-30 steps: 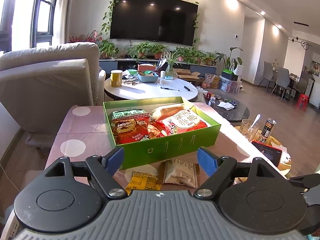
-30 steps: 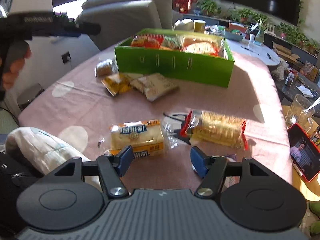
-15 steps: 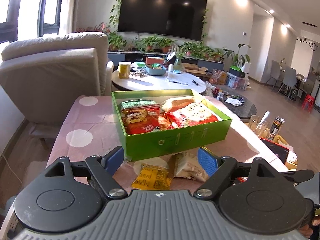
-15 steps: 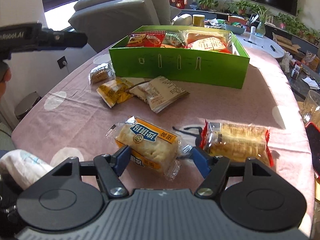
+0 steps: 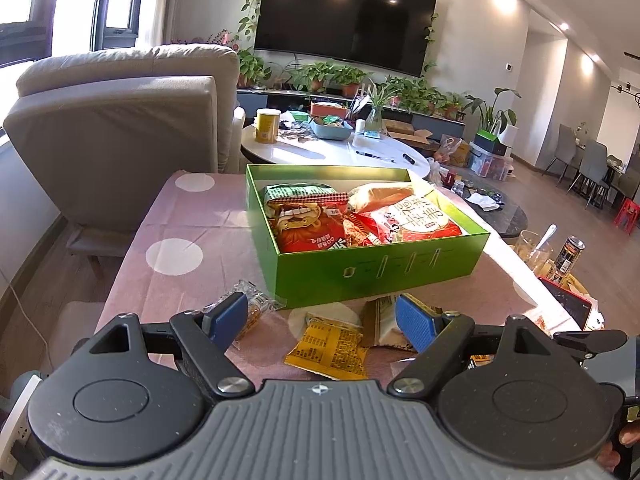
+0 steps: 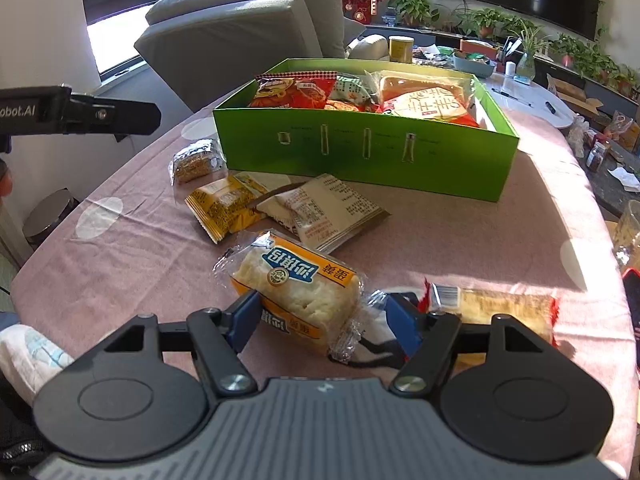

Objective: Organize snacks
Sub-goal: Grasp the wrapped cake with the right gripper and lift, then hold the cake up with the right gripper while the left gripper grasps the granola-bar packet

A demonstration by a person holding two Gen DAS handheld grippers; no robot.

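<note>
Left gripper (image 5: 320,318) hovers above the pink dotted tablecloth (image 5: 184,220), fingers spread wide with nothing between them. Under its left finger, a small clear-wrapped snack (image 5: 256,306); just right of that, a yellow packet (image 5: 330,346) and a pale packet (image 5: 382,322), all lying close to the front wall of the green box (image 5: 376,270), which is packed with red and green bags. Over to the right gripper (image 6: 320,322): fingers apart, straddling a cake in a yellow wrapper (image 6: 298,280), left pad right against the wrapper, right pad just clear of its crimped end. Right of it lies a red-edged cracker pack (image 6: 500,306).
</note>
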